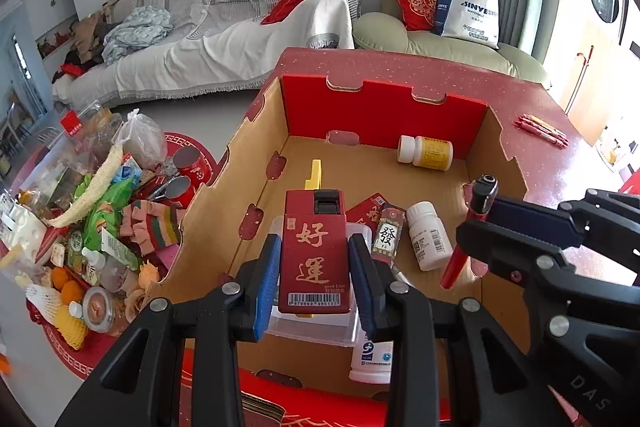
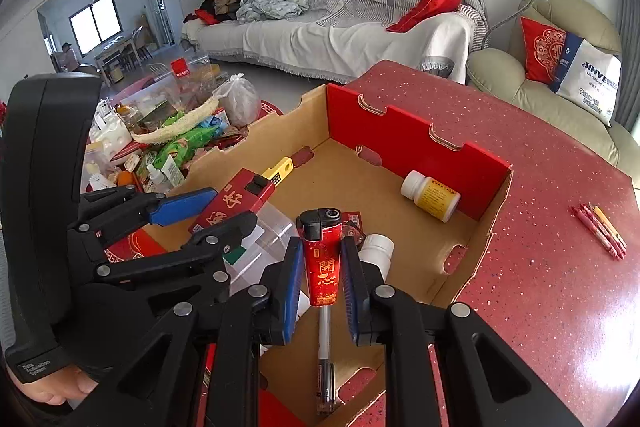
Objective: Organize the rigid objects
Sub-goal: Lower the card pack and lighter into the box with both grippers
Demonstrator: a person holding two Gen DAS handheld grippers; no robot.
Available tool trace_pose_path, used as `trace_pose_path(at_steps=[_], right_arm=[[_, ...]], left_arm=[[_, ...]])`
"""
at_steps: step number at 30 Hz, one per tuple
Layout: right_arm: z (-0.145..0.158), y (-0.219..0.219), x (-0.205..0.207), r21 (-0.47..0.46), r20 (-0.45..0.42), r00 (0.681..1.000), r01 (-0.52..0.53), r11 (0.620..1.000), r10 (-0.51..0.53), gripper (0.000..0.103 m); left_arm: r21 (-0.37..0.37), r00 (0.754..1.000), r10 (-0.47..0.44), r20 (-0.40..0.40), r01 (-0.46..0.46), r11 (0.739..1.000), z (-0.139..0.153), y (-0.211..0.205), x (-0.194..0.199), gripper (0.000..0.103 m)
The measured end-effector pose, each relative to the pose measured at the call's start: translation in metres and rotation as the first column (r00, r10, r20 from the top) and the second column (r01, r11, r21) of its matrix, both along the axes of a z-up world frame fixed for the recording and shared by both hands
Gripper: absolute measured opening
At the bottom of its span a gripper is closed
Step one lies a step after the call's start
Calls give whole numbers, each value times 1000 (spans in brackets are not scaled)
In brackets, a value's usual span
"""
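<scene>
While left gripper (image 1: 314, 275) clamps red box (image 1: 314, 259), right gripper (image 2: 320, 283) — lighter (image 2: 322, 259)

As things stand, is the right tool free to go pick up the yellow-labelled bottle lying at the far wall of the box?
Probably not yet. The right tool is shut on a red lighter, so it would have to set that down first. The path to the yellow-labelled bottle over the open box looks unobstructed.

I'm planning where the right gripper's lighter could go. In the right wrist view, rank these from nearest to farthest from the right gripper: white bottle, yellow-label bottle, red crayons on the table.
1. White bottle: just right of the right gripper, inside the cardboard box.
2. Yellow-label bottle: lying by the box's far red wall.
3. Red crayons: outside the box, far right on the table.
</scene>
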State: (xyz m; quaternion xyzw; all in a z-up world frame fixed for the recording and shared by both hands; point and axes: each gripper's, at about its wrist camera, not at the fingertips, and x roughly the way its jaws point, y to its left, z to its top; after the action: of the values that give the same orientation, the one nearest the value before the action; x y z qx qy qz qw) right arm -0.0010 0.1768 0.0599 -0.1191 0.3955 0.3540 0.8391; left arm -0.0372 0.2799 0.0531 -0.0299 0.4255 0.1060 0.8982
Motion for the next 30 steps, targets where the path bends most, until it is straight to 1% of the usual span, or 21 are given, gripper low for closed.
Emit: trace_pose_path(at_steps=[12, 18, 30], right_arm=[[4, -1, 1, -13, -9, 1000, -15, 1000, 15, 20], [4, 1, 1, -21, -13, 1000, -23, 1000, 23, 20], [3, 0, 2, -22, -13, 1000, -21, 1000, 20, 20]], left_arm=[[18, 1000, -25, -15, 25, 1000, 10, -4, 4, 37], [17, 999, -31, -31, 31, 999, 11, -3, 5, 37], [25, 999, -34, -30, 35, 999, 12, -4, 4, 37]])
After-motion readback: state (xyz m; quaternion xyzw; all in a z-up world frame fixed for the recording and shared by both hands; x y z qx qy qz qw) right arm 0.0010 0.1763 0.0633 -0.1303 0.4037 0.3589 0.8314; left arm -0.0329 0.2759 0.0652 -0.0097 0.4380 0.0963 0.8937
